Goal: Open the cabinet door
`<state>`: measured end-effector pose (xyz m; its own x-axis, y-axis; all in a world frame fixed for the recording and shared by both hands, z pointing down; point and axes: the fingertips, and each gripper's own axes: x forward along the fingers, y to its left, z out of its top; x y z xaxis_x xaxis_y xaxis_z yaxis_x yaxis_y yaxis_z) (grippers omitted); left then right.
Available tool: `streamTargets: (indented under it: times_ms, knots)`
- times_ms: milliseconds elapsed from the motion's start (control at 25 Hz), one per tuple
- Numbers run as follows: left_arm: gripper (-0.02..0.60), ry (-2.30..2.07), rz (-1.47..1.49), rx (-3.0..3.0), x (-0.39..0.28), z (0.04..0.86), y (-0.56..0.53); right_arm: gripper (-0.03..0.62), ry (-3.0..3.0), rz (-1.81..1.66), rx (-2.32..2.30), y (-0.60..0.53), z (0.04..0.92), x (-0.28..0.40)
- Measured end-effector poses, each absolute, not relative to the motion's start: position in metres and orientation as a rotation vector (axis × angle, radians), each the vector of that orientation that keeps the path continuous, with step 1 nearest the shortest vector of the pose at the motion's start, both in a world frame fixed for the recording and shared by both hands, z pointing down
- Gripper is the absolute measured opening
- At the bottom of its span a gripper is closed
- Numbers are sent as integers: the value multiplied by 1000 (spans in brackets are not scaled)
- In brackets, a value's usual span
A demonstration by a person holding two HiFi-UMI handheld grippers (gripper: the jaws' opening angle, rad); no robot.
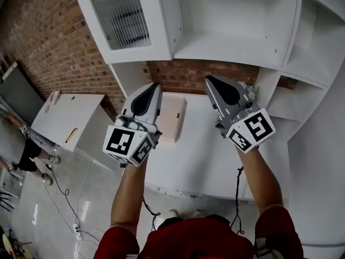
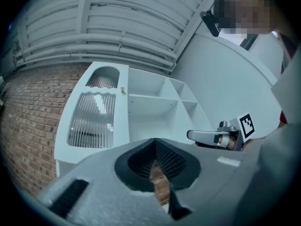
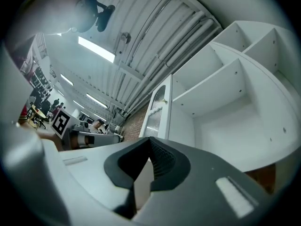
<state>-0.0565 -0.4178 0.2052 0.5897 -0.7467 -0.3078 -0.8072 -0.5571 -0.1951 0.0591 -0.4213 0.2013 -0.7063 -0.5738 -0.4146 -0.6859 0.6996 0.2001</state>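
Observation:
The white cabinet door [image 1: 121,18] with its ribbed glass pane stands swung open at the upper left, beside the bare open compartment [image 1: 237,20]. In the left gripper view the door [image 2: 91,114] shows a small knob [image 2: 122,91] near its edge. The right gripper view sees the door [image 3: 157,112] edge-on. My left gripper [image 1: 155,85] is shut on nothing and hangs below the door, apart from it. My right gripper [image 1: 208,80] is likewise shut and holds nothing, under the open compartment. Neither touches the cabinet.
A white counter [image 1: 199,155] lies beneath both grippers, with a beige board [image 1: 172,117] on it against the brick wall [image 1: 48,42]. White shelves [image 1: 318,47] run down the right. A low white unit [image 1: 64,120] and a person [image 1: 27,150] are at the left.

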Motion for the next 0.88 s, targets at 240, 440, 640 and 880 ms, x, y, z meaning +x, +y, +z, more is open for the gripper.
streamTargets:
  times_ms: [240,440,640,880]
  knots:
    - [0,1198,305,-2481,-57,158,-441,12,2554,538,-1014,-432,170,58]
    - [2,1152,306,-2461,-57,124,-462,12,2536,560,-1035,-445,148,57]
    - [0,1133,341,-2440,-61,92,-479,12,2531,629,-1068,-451,128,53]
    - [0,1132,345,-2398,-64,55,-503,12,2542,727,-1094,-456,108,47]
